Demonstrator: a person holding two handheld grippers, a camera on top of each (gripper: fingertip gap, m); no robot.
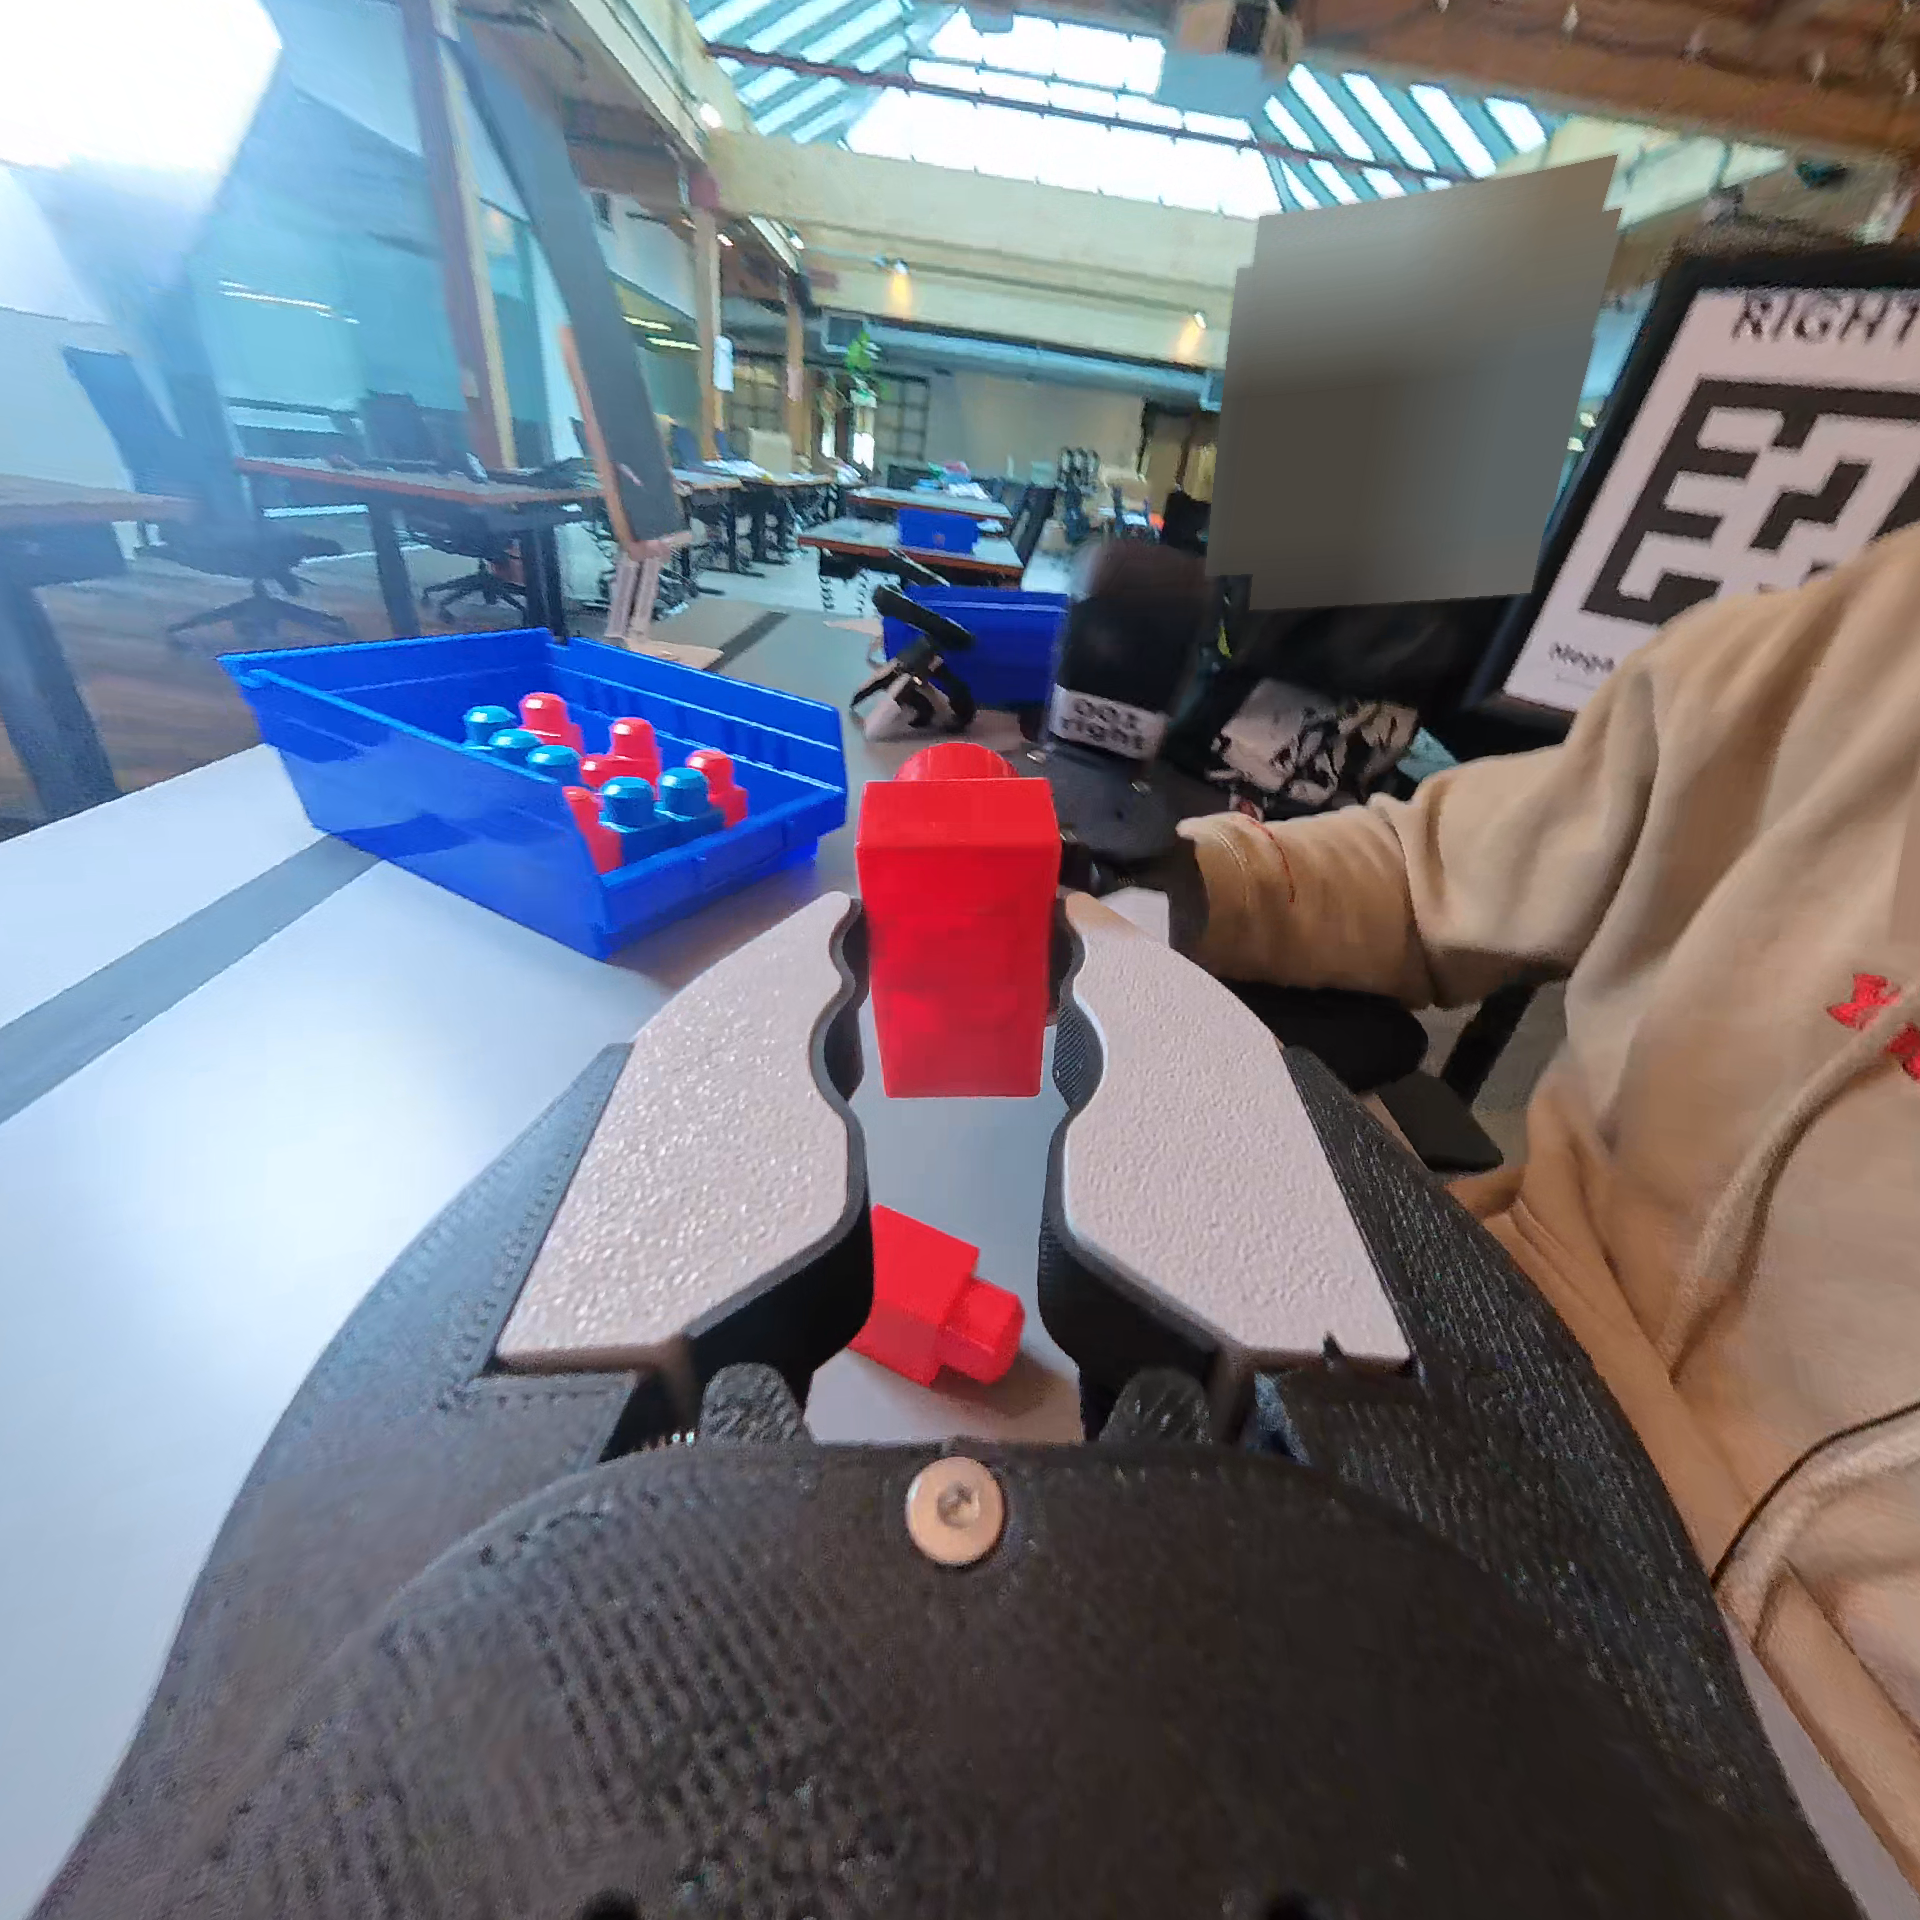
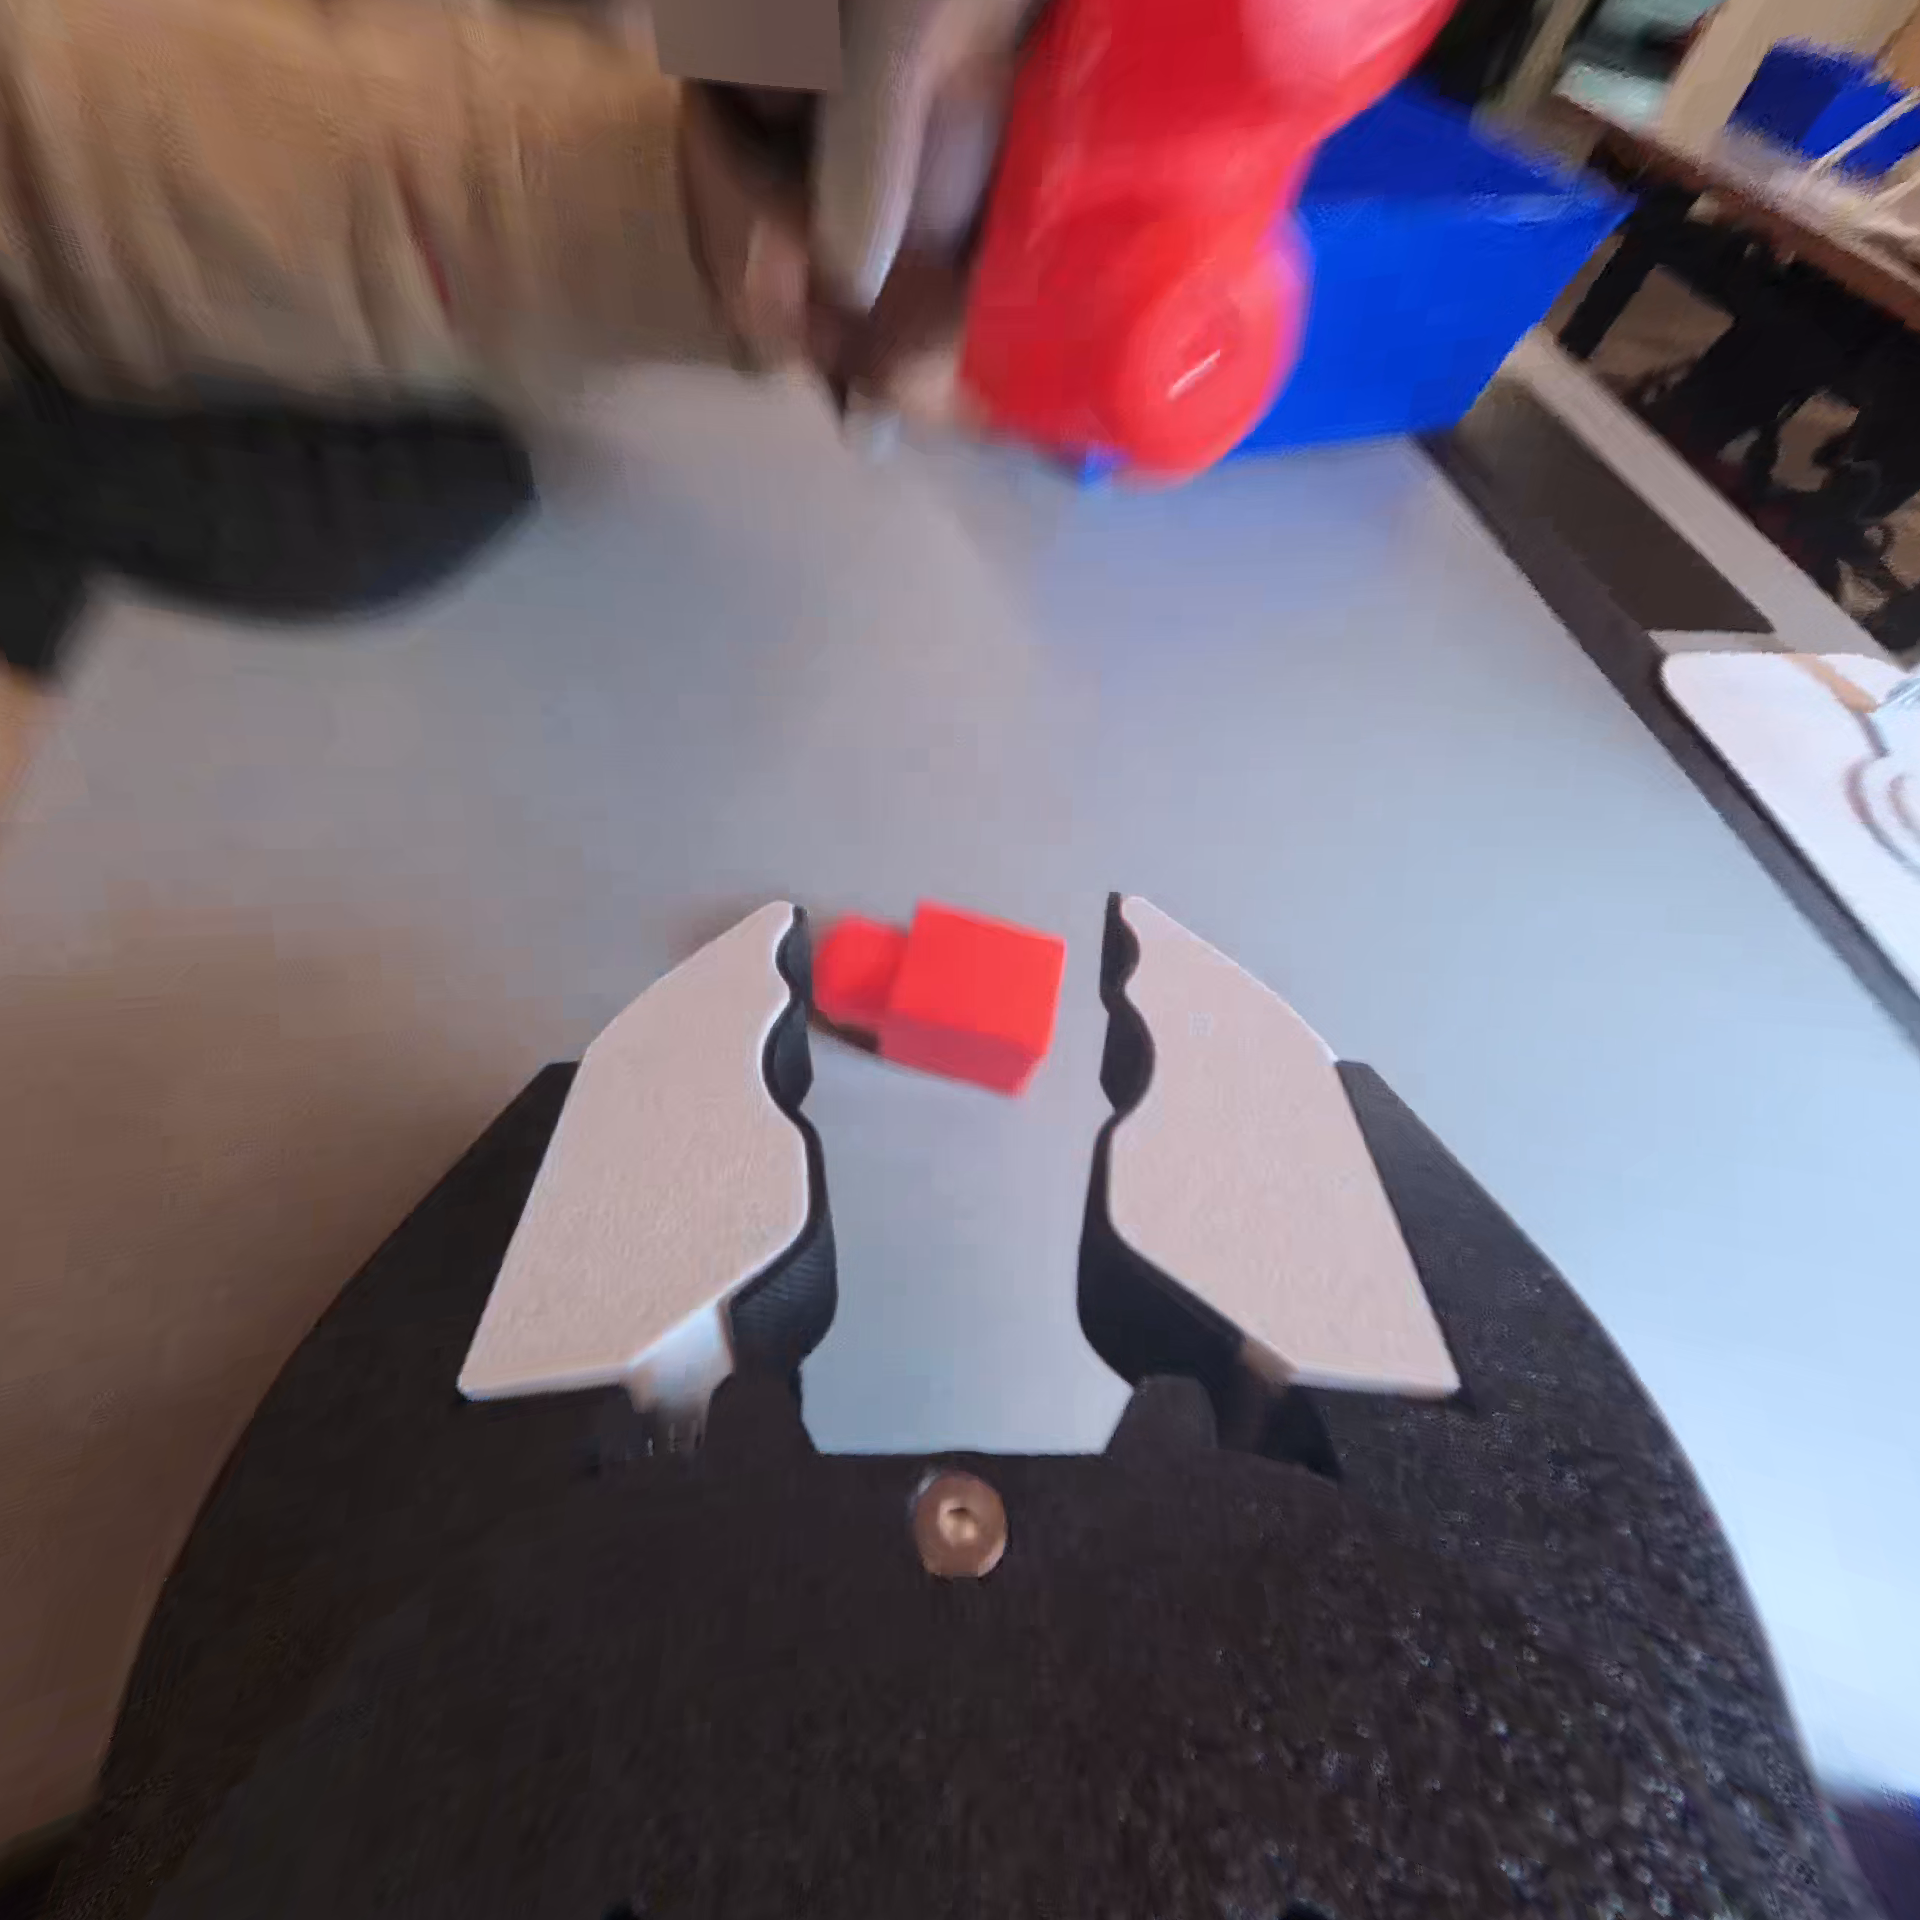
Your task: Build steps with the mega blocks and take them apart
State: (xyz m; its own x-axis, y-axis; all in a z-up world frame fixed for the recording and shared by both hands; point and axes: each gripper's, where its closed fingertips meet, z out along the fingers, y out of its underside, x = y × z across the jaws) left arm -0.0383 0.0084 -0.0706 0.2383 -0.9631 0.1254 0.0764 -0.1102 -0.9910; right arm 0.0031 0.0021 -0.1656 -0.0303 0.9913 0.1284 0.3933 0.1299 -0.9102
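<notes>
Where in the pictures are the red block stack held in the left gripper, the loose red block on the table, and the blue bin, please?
red block stack [image 1: 956, 935], left wrist view, front face.
loose red block [image 2: 977, 992], right wrist view, top face.
blue bin [image 1: 436, 821], left wrist view, near side wall.

We look along each gripper's fingers, close above the pale grey tabletop [image 1: 260, 1091]; both views share the small red plastic block [image 1: 930, 1299] [image 2: 956, 992] lying there.

A pale grey table [image 1: 208, 1039] bears 1 blue bin [image 1: 436, 821] and 1 loose red block [image 1: 930, 1299] on its side.
</notes>
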